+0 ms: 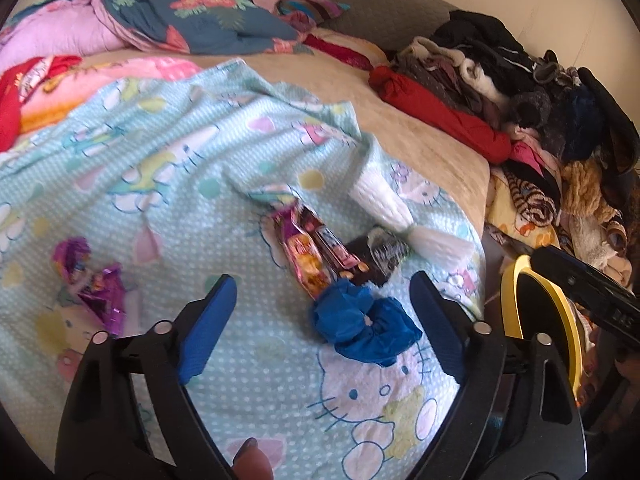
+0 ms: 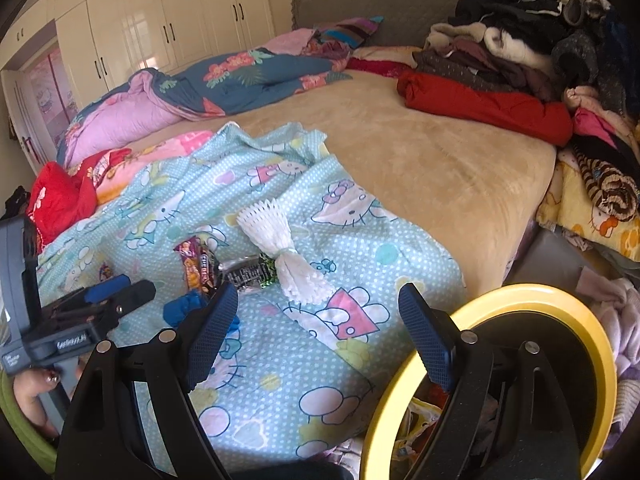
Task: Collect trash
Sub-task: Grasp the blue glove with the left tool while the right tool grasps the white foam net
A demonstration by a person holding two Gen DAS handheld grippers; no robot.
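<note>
We hold the left gripper (image 1: 322, 300) open over the blue scrunchie (image 1: 366, 322) on the sheet (image 1: 160, 168), wrappers (image 1: 316, 252) just beyond it. Our right gripper (image 2: 318, 308) gapes empty beside the yellow bin (image 2: 600, 344).

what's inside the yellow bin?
In the right wrist view the yellow bin shows crumpled wrappers near its left wall. The right gripper, jaws open, blocks most of the opening, so the rest of the contents can't be seen.
</note>
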